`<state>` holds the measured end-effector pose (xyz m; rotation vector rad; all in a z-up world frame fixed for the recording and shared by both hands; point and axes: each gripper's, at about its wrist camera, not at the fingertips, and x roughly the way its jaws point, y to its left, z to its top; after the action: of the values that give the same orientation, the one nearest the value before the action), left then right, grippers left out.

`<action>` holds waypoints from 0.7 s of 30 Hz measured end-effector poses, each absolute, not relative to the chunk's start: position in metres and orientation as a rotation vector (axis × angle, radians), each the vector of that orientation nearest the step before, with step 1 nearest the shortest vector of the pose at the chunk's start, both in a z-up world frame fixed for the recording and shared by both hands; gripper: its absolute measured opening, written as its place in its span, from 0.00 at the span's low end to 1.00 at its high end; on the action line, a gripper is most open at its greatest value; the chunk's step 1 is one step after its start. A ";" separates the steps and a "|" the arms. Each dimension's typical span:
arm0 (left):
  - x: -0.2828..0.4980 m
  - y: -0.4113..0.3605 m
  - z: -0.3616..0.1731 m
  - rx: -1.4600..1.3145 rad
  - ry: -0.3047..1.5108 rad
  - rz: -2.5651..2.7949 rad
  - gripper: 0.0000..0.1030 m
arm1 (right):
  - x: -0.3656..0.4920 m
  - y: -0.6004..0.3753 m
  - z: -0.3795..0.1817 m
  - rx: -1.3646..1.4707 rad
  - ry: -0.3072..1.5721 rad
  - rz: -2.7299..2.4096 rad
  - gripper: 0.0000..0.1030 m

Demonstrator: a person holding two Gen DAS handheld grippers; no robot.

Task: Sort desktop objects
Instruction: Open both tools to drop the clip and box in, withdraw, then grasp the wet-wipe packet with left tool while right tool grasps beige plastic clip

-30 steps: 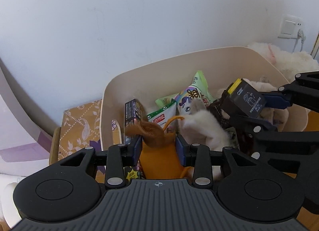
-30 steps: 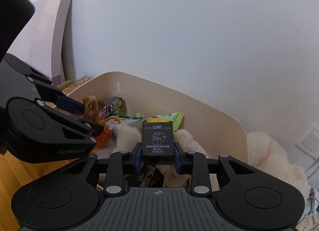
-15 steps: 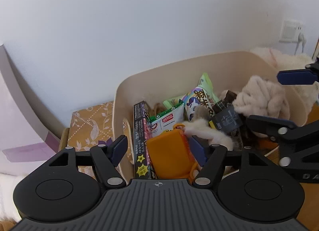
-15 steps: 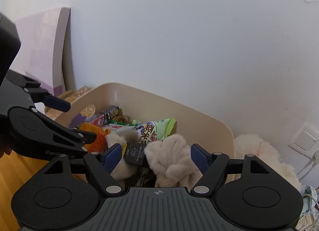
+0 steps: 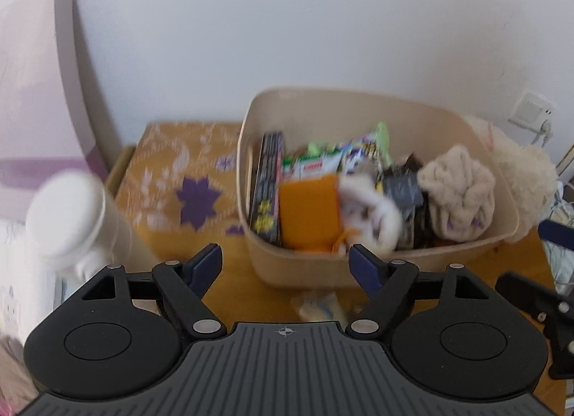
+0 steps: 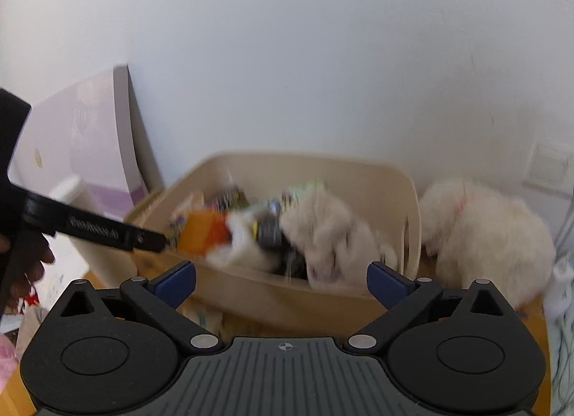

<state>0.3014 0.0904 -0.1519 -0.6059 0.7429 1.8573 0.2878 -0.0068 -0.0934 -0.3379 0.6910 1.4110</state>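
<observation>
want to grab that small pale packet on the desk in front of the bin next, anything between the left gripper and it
Nothing visible does. The left gripper, jaws just opened and empty, hangs above the packet, which lies on bare wood in front of the beige bin. The gripper's own body hides the packet's near edge.

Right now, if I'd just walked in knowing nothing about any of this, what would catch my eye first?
Probably the beige bin by the wall, crammed with snack packets, an orange pouch and a knitted cloth. Next, the white plush toy lying just outside the bin to its right. In the foreground, the left gripper and right gripper both stand open and empty, their jaws having just been opening.
</observation>
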 end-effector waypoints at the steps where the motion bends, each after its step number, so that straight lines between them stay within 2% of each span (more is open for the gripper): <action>1: 0.301 0.088 -0.157 -0.618 0.755 1.858 0.77 | 0.288 -0.008 -0.101 -0.356 0.717 1.402 1.00; 11: 0.310 0.082 -0.210 -0.742 0.841 1.863 0.77 | 0.275 -0.007 -0.175 -0.449 0.890 1.372 1.00; 21: 0.303 0.094 -0.235 -0.844 0.851 1.856 0.77 | 0.244 0.017 -0.202 -0.595 0.838 1.387 1.00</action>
<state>0.3026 0.0936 -0.2347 -0.8442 0.8513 1.8560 0.2437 0.0167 -0.2017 -0.5947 0.8384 1.3868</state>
